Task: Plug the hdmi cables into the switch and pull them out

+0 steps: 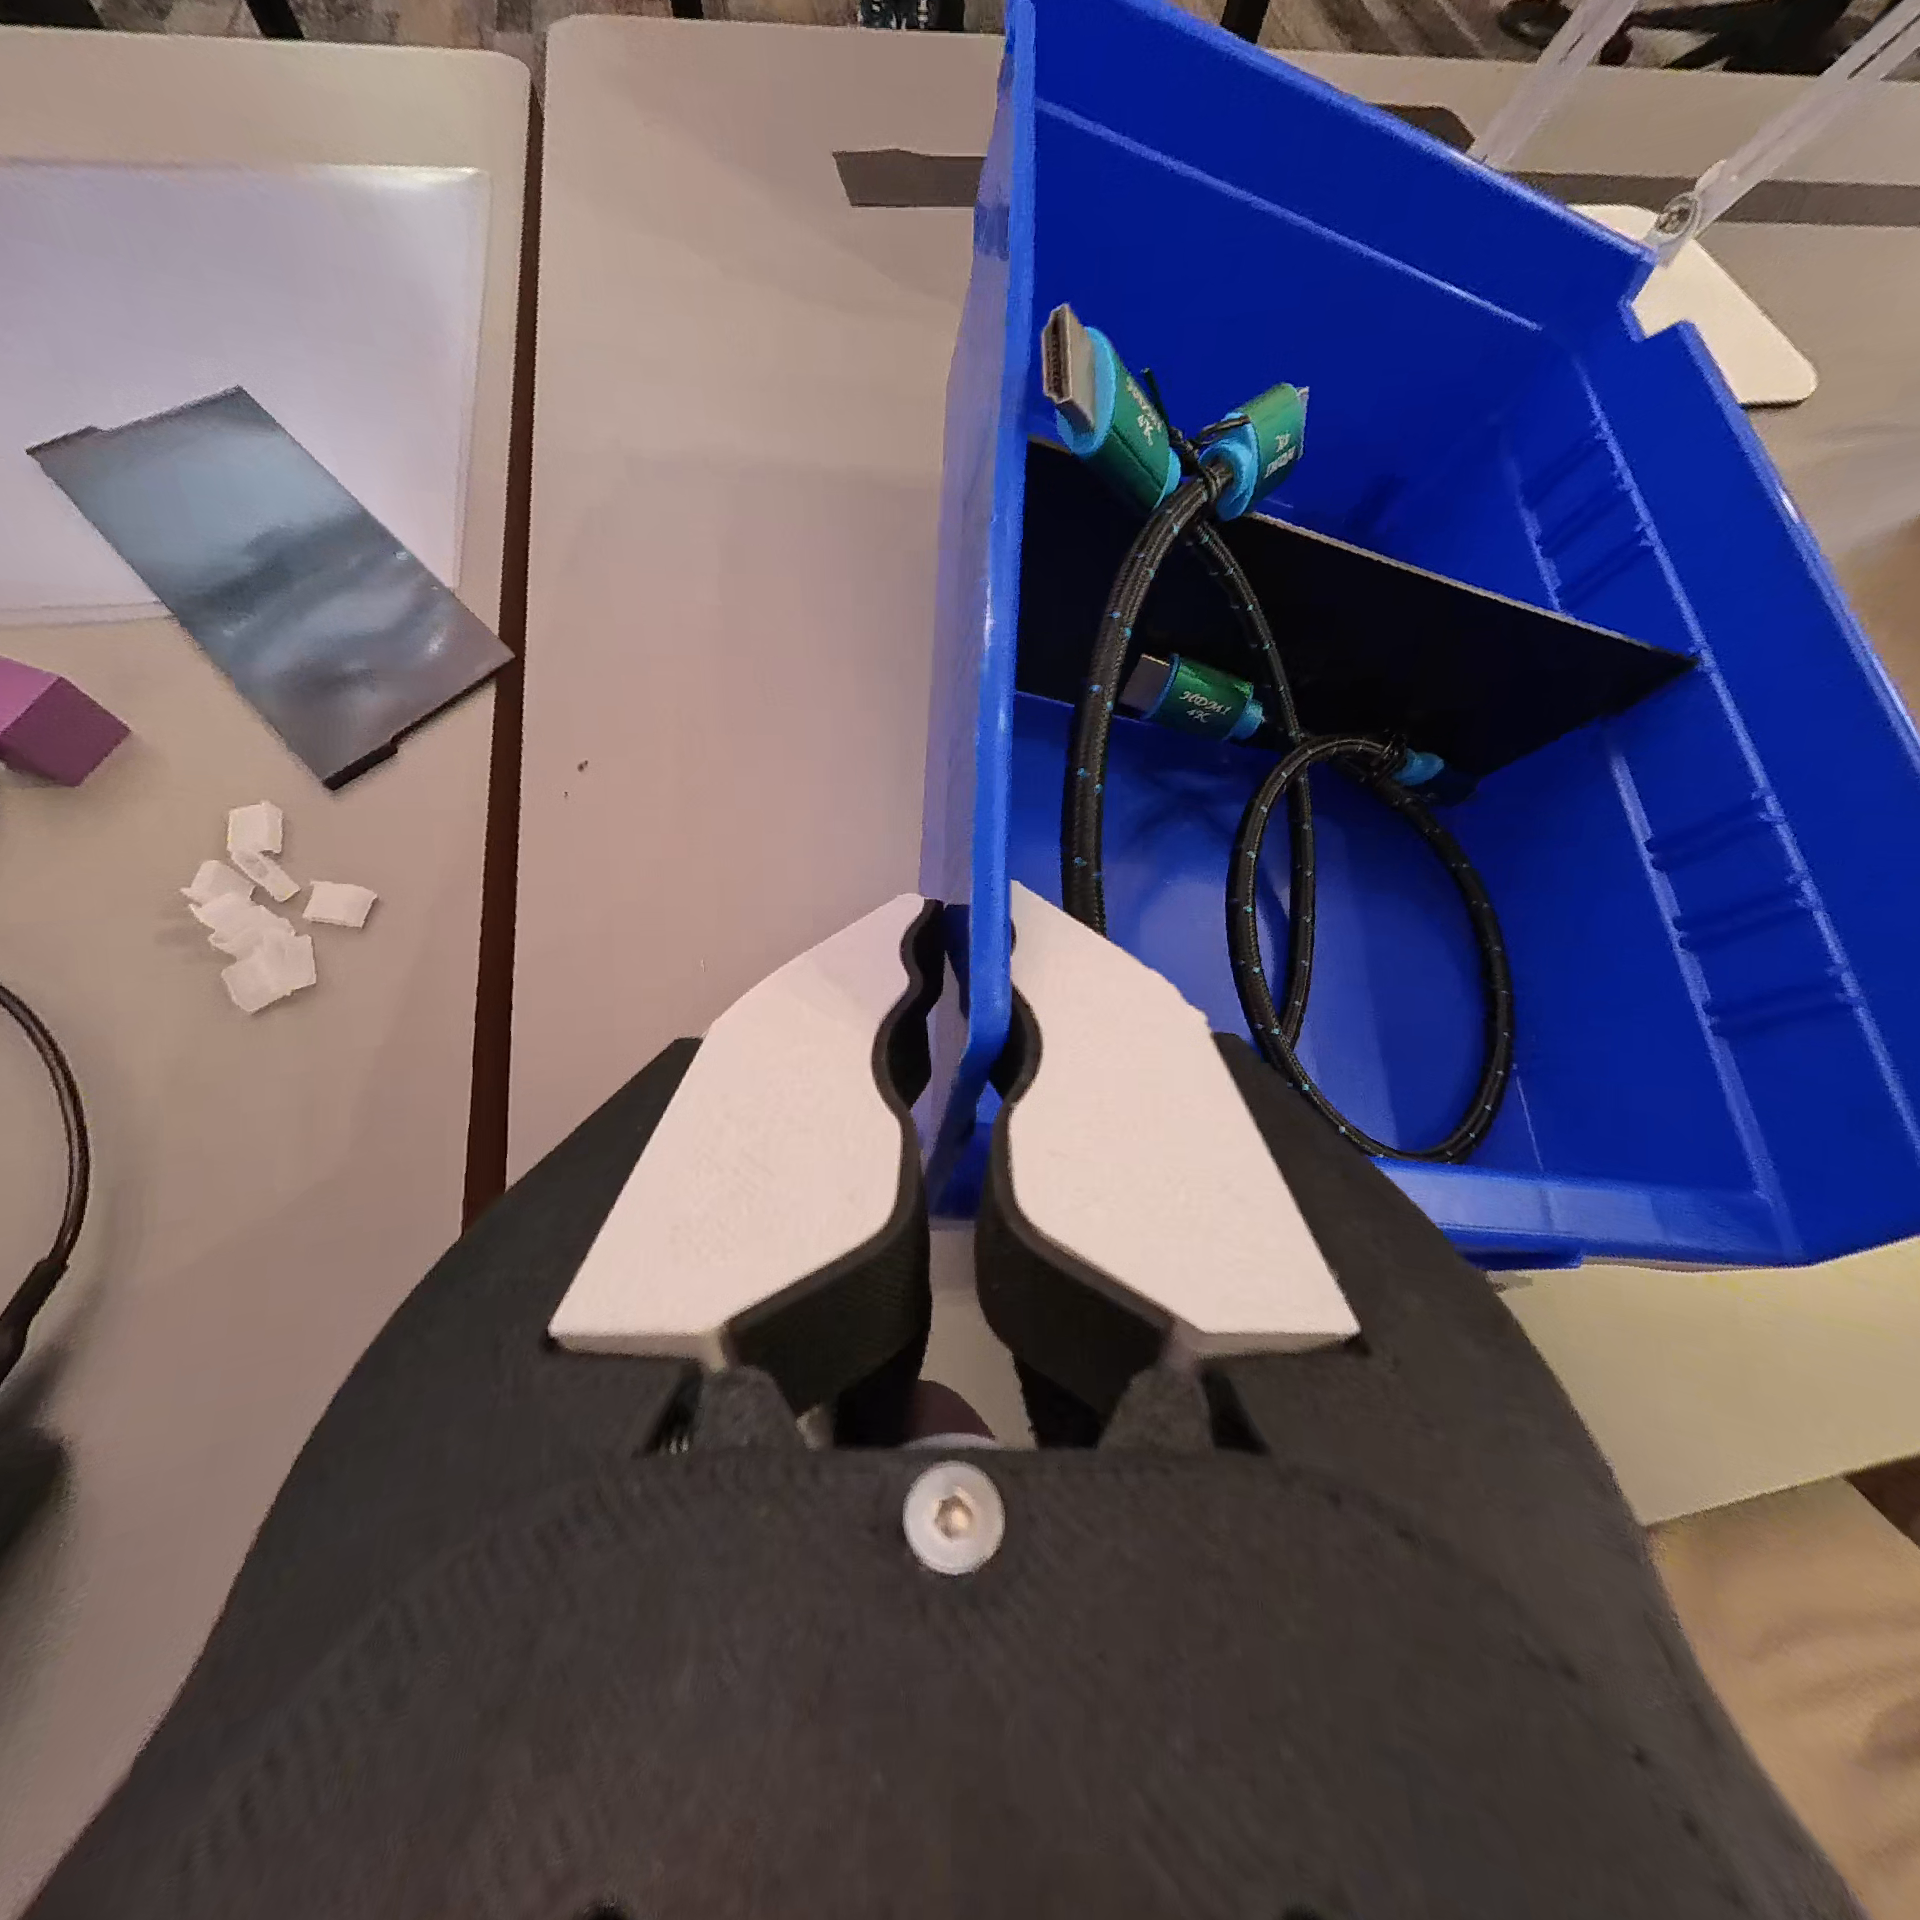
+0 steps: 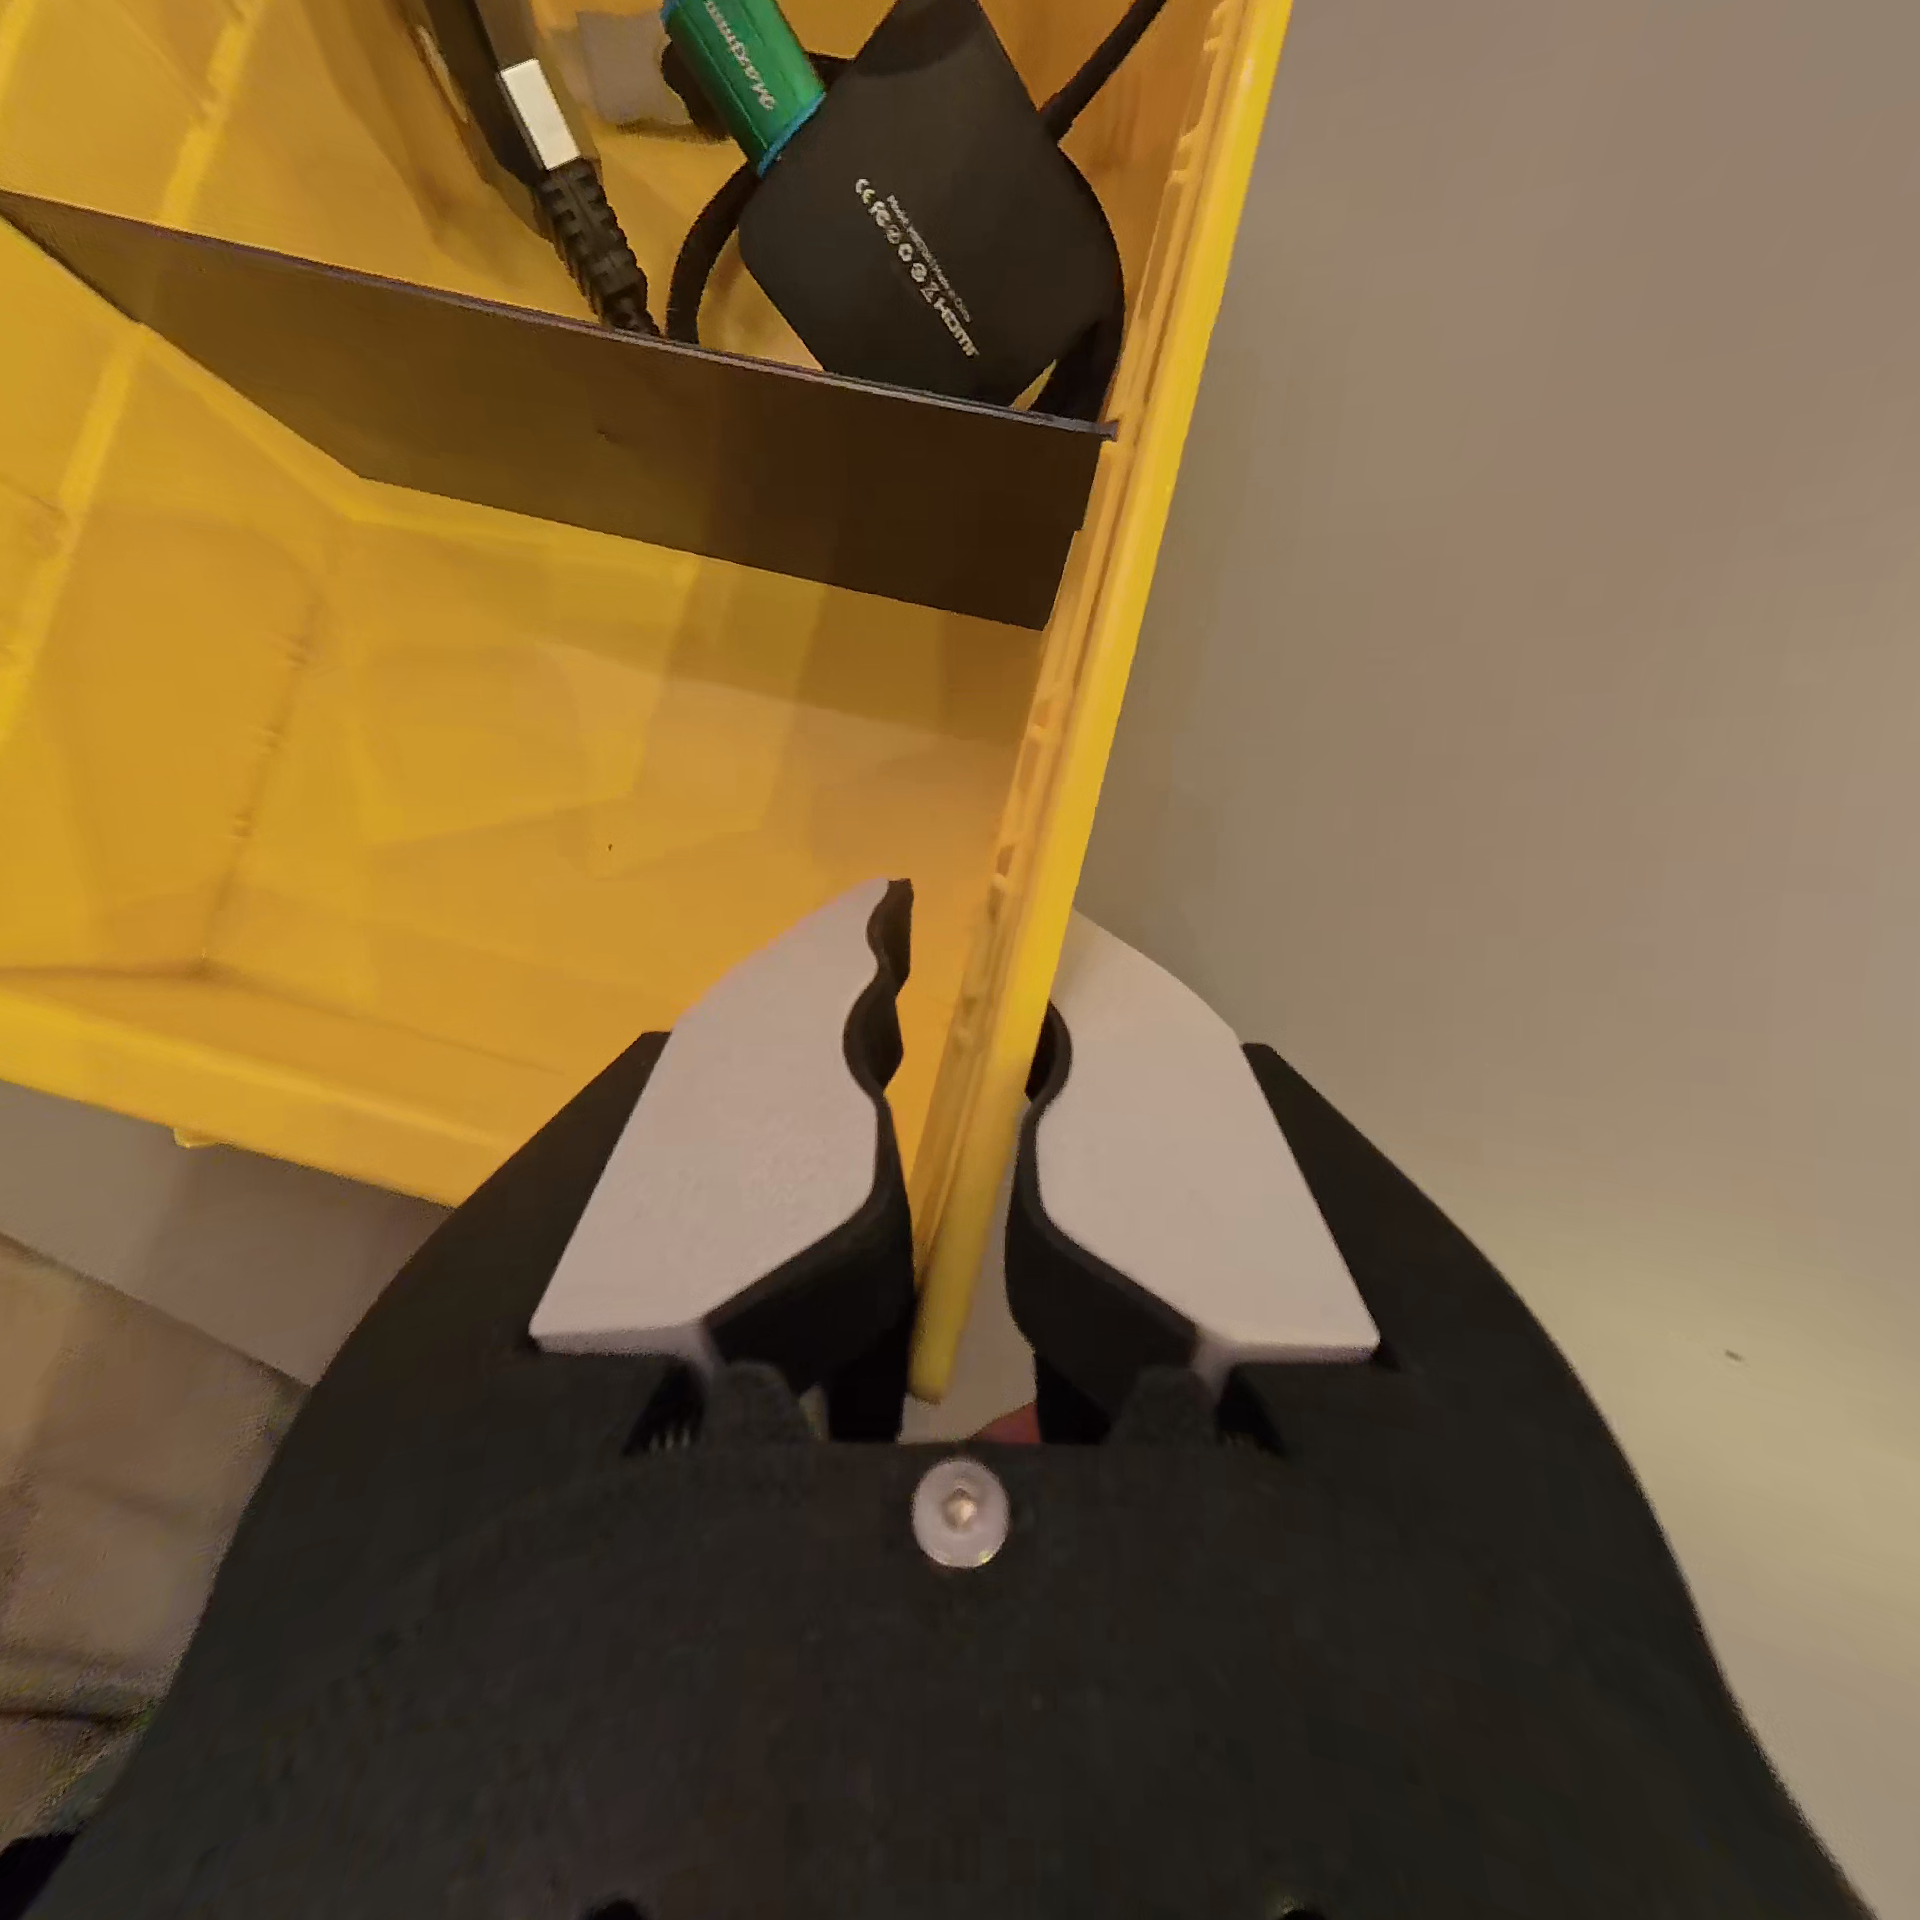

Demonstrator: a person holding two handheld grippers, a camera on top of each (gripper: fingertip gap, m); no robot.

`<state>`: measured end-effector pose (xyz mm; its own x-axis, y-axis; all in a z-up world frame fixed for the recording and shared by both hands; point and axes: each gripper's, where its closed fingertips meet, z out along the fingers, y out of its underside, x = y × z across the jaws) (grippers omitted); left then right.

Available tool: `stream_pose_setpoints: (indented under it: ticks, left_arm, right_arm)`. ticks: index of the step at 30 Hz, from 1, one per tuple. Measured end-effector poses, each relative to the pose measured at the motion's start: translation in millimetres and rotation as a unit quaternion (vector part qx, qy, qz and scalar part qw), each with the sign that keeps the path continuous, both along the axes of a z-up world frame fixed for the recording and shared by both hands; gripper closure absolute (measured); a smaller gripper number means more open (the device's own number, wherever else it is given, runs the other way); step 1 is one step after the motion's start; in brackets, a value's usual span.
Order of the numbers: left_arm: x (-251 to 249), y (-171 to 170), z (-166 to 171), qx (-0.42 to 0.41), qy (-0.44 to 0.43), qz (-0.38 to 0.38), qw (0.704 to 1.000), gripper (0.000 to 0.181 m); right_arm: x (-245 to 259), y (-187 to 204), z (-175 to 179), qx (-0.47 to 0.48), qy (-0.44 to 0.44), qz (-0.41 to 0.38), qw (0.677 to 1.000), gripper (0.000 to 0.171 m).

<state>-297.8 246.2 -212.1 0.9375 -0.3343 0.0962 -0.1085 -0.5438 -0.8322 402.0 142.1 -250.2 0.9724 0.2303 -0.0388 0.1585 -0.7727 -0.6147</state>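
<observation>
In the left wrist view, my left gripper (image 1: 971,920) is shut on the left wall of a blue bin (image 1: 1621,582). Inside the bin lie braided black HDMI cables (image 1: 1371,945) with green plugs (image 1: 1127,431), draped over a black divider (image 1: 1455,634). In the right wrist view, my right gripper (image 2: 987,914) is shut on the right wall of a yellow bin (image 2: 1081,727). Behind its black divider (image 2: 623,457) sit the black HDMI switch (image 2: 925,229), a green HDMI plug (image 2: 743,62) at the switch's far end, and a black cable with a silver plug (image 2: 540,120).
On the beige tables left of the blue bin lie a dark shiny pouch (image 1: 270,582), several small white plastic caps (image 1: 260,904), a purple block (image 1: 52,727) and a white sheet (image 1: 208,343). A clear stand with a white base (image 1: 1714,312) is behind the blue bin.
</observation>
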Motion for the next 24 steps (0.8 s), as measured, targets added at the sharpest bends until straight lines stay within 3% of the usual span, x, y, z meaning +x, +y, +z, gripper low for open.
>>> stream_pose_setpoints:
  ticks: [8,19,24]
  left_arm:
    - [-2,-7,5,0.01,-0.008,-0.01,1.0,0.175]
    - [18,-6,-11,0.003,0.014,-0.092,0.996,0.177]
    - [18,-11,6,0.034,0.002,-0.093,0.995,0.176]
  right_arm:
    - [-57,5,0,0.007,0.0,0.053,0.999,0.149]
    - [-90,13,-1,0.002,0.002,0.084,0.996,0.154]
    - [-111,16,-1,-0.001,0.02,0.104,0.994,0.146]
